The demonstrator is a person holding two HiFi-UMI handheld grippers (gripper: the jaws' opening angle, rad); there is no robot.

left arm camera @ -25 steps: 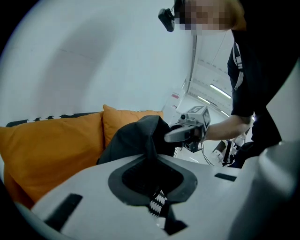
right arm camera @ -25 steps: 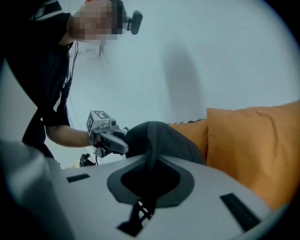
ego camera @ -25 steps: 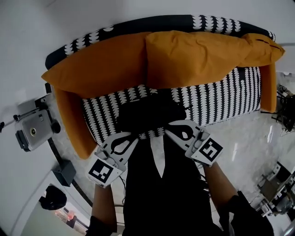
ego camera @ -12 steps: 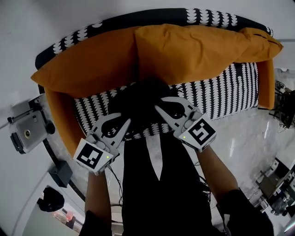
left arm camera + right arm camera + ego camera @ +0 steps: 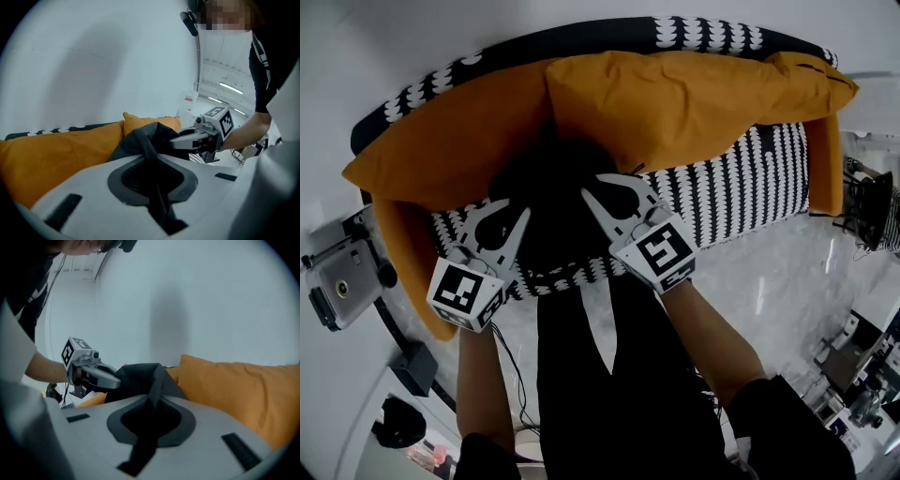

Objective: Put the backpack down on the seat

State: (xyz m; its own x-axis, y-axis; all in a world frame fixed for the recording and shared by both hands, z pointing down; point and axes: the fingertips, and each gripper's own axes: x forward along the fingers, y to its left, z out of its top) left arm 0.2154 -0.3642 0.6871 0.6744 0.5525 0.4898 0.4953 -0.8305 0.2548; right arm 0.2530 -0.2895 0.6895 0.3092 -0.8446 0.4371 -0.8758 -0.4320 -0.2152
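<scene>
A: Moved toward 12 o'clock since a second ago, the backpack (image 5: 546,187) is now held over the seat (image 5: 741,187), past its front edge.

B: How is it held?

A: Black cloth is pinched tight in the left claw (image 5: 517,217) and in the right claw (image 5: 592,199); both are almost closed.

B: Then only the lowering is left, it seems. What is nearby?

A: Orange cushions (image 5: 675,98) are found just behind it at 12 o'clock and could be bumped. A camera (image 5: 337,286) is seen at 9 o'clock, well apart.
</scene>
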